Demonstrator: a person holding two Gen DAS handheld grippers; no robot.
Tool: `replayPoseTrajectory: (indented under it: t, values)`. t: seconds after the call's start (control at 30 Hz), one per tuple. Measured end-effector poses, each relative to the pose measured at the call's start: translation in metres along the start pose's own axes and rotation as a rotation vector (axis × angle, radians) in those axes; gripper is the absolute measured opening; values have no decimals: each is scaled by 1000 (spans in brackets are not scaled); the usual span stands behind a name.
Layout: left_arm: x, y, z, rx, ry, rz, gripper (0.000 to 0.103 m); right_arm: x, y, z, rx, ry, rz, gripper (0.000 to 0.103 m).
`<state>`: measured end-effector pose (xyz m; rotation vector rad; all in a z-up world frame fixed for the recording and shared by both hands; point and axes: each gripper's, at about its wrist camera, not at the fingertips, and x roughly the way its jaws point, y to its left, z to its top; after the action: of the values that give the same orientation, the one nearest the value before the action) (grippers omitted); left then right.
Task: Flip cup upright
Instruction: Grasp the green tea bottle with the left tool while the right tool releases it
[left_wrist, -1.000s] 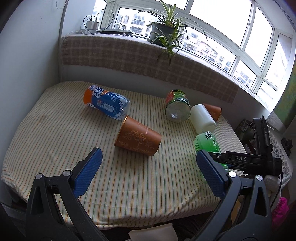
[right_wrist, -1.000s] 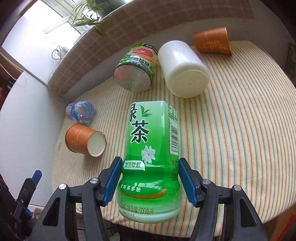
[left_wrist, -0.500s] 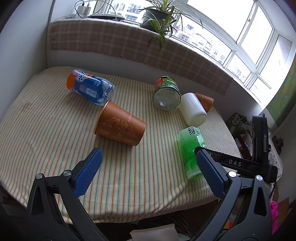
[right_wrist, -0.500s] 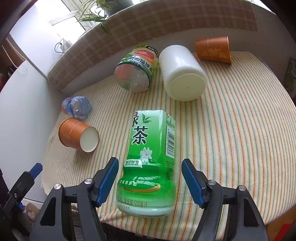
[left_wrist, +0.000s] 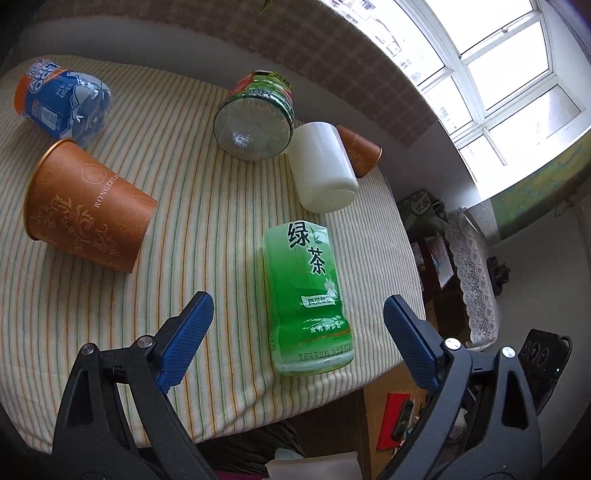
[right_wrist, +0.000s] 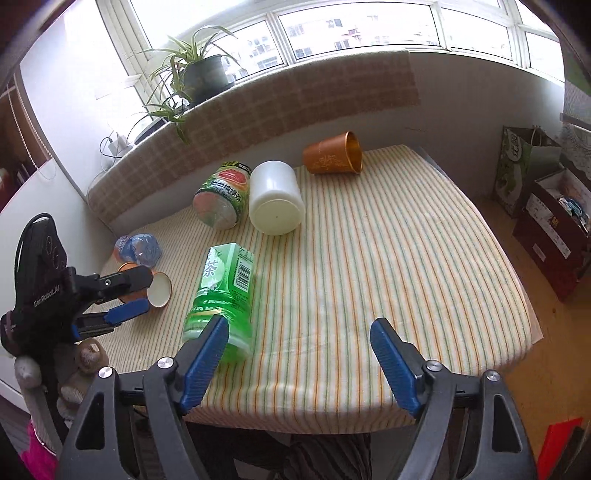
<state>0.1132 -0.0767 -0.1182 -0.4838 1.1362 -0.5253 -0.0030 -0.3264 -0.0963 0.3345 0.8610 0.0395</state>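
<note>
An orange paper cup (left_wrist: 86, 206) lies on its side at the left of the striped table; in the right wrist view its white mouth (right_wrist: 159, 290) shows partly behind the left gripper's body. A second orange cup (right_wrist: 332, 154) lies on its side at the back, also in the left wrist view (left_wrist: 360, 151). My left gripper (left_wrist: 297, 341) is open, its fingers either side of the lying green tea bottle (left_wrist: 304, 295). My right gripper (right_wrist: 299, 362) is open and empty over the table's front edge, right of that bottle (right_wrist: 223, 291).
A white cup (left_wrist: 323, 171), a green-red bottle (left_wrist: 256, 123) and a blue-orange bottle (left_wrist: 61, 101) lie on the table (right_wrist: 388, 258). A potted plant (right_wrist: 199, 75) stands on the sill. Bags and boxes (right_wrist: 546, 199) stand on the floor to the right.
My right gripper let go of the green tea bottle, opened wide and drew back to the right. My left gripper moved right, from the orange cup to astride the green bottle.
</note>
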Motion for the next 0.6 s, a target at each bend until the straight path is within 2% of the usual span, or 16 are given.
replayPoseTrajectory:
  t: [0.07,0.23,0.3,0.33,0.6]
  values:
    - [16,2,7,-35,46,-27,95,-7,-10,-6,18,-6,-8,81]
    - [50,7,20,-109,119,-36,94,-17,-29,-15,65,-14,-25,82]
    - [56,7,22,-114,128,-32,92,-17,-33,-16,77,-11,-30,82]
    - [59,6,23,-111,135,-26,83,-17,-35,-17,82,-10,-33,82]
    - [81,6,27,-110,186,-21,82,-13,-43,-19,97,0,-37,82]
